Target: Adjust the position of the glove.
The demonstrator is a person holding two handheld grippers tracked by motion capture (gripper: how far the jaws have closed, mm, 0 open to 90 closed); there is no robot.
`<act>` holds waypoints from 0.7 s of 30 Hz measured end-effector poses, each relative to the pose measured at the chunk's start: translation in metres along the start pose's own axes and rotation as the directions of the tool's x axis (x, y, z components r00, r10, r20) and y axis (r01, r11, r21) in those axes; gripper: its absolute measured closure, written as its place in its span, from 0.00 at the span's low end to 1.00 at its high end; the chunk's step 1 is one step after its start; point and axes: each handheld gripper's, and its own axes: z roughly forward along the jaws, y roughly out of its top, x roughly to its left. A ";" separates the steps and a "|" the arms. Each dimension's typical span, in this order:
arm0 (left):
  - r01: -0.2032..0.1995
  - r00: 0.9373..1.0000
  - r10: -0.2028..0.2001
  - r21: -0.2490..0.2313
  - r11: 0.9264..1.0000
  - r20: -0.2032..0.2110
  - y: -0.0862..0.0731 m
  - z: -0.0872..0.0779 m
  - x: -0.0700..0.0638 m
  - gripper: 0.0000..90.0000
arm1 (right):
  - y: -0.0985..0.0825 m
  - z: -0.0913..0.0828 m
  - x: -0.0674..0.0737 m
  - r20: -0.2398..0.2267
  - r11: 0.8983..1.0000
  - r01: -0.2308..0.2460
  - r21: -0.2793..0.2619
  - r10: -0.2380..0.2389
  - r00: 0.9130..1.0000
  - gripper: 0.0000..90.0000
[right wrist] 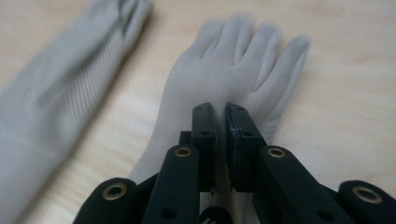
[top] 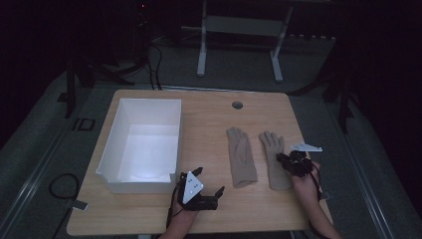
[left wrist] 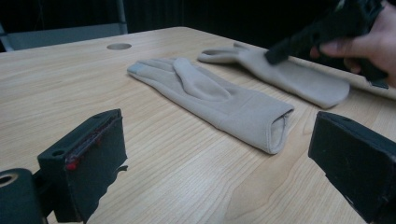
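Nearest the front edge of the wooden table (top: 259, 209), the left gripper (top: 209, 188) rests low on the wood with its jaws spread wide and nothing between them. It looks along the tabletop at the left glove (left wrist: 219, 100), probably waiting its turn.

Towards the front right corner, the right gripper (top: 287, 160) has its jaws pinched together on the right glove (right wrist: 224, 88). A fold of the beige fabric is nipped between the pads at about mid-palm, a hold that should let the limp knit be lifted in one piece.

Both gloves lie flat on the right half of the table, side by side but apart, cuffs towards the person and fingers pointing to the far edge, which leaves each easy to pick separately.

Along the left edge stands an open white box (top: 112, 144), empty, its mouth upward, apparently the place meant to receive the gloves. Near the far edge is a round cable grommet (top: 237, 105).
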 end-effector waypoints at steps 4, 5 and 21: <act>0.000 1.000 0.000 0.000 1.000 0.001 0.000 0.000 0.000 0.05 | 0.020 -0.018 0.006 -0.005 0.996 -0.029 -0.080 0.029 1.000 0.92; -0.002 1.000 0.002 -0.001 1.000 0.000 0.000 0.000 0.000 0.05 | 0.026 -0.022 0.007 -0.011 0.995 -0.035 -0.096 0.034 0.999 0.92; -0.010 1.000 0.010 -0.001 1.000 0.005 0.000 0.000 -0.001 0.05 | 0.086 -0.018 0.073 -0.100 0.979 -0.048 -0.199 0.028 0.995 0.92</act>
